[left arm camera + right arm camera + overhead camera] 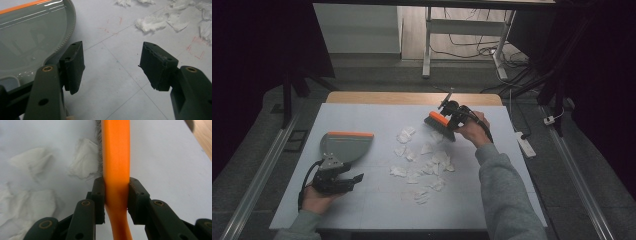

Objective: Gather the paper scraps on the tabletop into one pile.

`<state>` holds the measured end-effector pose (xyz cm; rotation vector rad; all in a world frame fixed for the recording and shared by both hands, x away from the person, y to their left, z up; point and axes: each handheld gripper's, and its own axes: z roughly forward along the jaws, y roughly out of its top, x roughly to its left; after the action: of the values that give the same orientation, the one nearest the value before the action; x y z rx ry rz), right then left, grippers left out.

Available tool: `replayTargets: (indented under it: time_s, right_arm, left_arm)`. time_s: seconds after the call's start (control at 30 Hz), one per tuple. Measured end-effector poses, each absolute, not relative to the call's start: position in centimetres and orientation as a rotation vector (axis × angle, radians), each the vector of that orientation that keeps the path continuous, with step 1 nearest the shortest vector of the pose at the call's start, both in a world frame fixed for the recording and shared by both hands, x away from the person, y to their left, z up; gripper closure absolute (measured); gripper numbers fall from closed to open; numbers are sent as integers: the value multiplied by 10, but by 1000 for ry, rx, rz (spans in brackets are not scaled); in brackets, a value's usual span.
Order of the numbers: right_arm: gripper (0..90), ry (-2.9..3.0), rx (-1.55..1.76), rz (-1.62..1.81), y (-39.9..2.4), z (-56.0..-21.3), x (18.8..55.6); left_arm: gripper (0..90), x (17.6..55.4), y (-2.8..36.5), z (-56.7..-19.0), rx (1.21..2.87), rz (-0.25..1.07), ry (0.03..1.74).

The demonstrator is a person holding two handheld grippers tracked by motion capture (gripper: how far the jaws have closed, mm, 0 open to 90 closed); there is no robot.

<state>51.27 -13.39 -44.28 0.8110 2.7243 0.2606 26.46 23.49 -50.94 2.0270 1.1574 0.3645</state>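
White tabletop point(377, 200) w/ grey dustpan point(346, 146) & torn paper scraps point(424, 162) on it.

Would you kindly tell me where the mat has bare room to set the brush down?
Bare mat lies along the near edge, between the left tongs and the paper scraps. The far left corner beyond the dustpan is bare too. The middle is crowded with scraps, beside the brush.

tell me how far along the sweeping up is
Early on. Done: the right gripper is shut on the orange brush, set at the far edge of the paper scraps. In hand: the brush is at the scraps, while the left gripper sits open beside the dustpan, not gripping it. Left: nearly all; the scraps lie scattered on the table and the dustpan looks empty.
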Motion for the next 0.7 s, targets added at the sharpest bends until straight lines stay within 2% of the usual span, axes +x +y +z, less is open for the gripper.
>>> replayTargets:
  time_s: [0.23, 0.5, 0.7]
  right_arm:
    - [702, 2814, 680, 262, -120, -442, 489]
    - [702, 2921, 524, 327, -118, -440, 446]
    - [701, 2832, 566, 467, -128, -420, 443]
  left_arm:
    - [364, 263, 233, -508, 2029, 369, 1151]
    - [364, 263, 233, -508, 2029, 373, 1149]
    - [364, 263, 232, -507, 2031, 377, 1148]
